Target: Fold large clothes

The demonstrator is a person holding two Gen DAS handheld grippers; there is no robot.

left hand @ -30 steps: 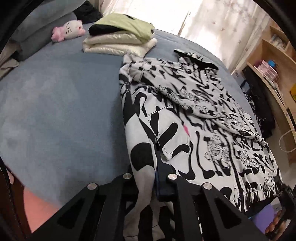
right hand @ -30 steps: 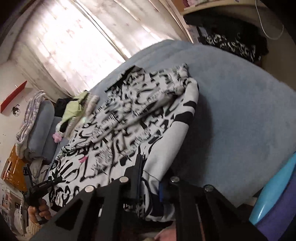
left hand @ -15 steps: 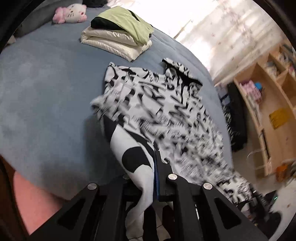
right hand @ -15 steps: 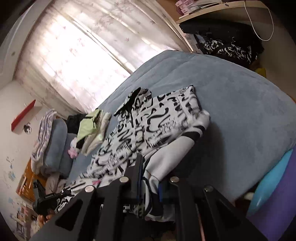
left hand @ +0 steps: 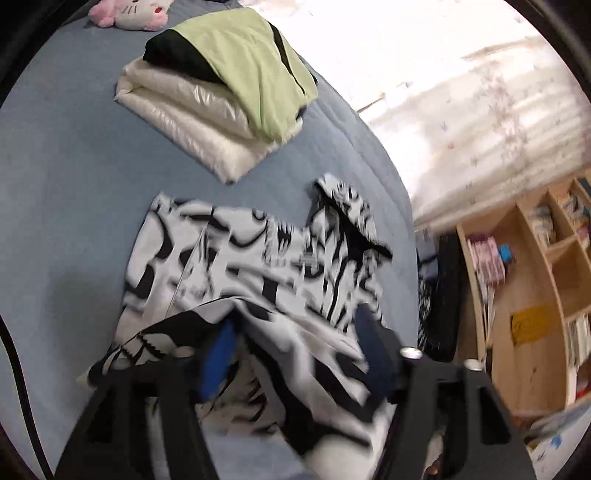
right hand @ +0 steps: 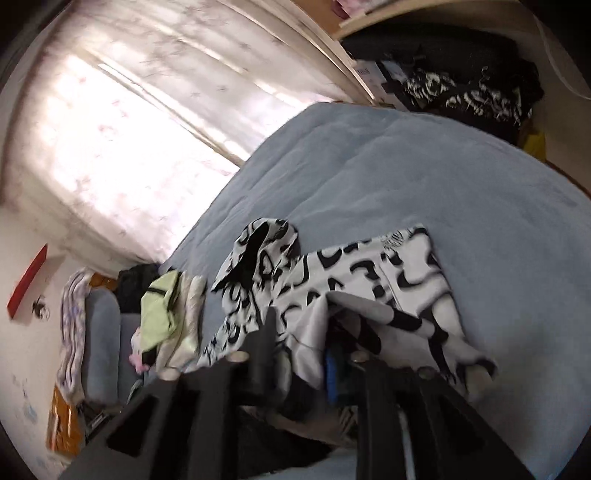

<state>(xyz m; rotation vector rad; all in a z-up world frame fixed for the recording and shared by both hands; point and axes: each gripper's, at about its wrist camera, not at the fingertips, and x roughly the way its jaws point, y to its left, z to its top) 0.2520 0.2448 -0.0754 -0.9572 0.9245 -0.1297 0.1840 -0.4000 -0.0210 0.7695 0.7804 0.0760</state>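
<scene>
A black-and-white patterned jacket (left hand: 258, 266) lies folded over on a blue bed (left hand: 66, 192), its hood end pointing toward the curtained window (left hand: 461, 110). The left tongs (left hand: 295, 354) are opening, their jaws apart, with loose jacket fabric lying between them. The right tongs (right hand: 299, 354) are also opening, jaws apart, with the jacket's edge draped between them; whether either pad touches the cloth is too blurred to tell. Beyond the jacket sits a stack of folded clothes (left hand: 221, 96), and past that a pink and white plush toy (left hand: 129, 14). Wooden shelves (left hand: 535, 295) stand beside the bed.
</scene>
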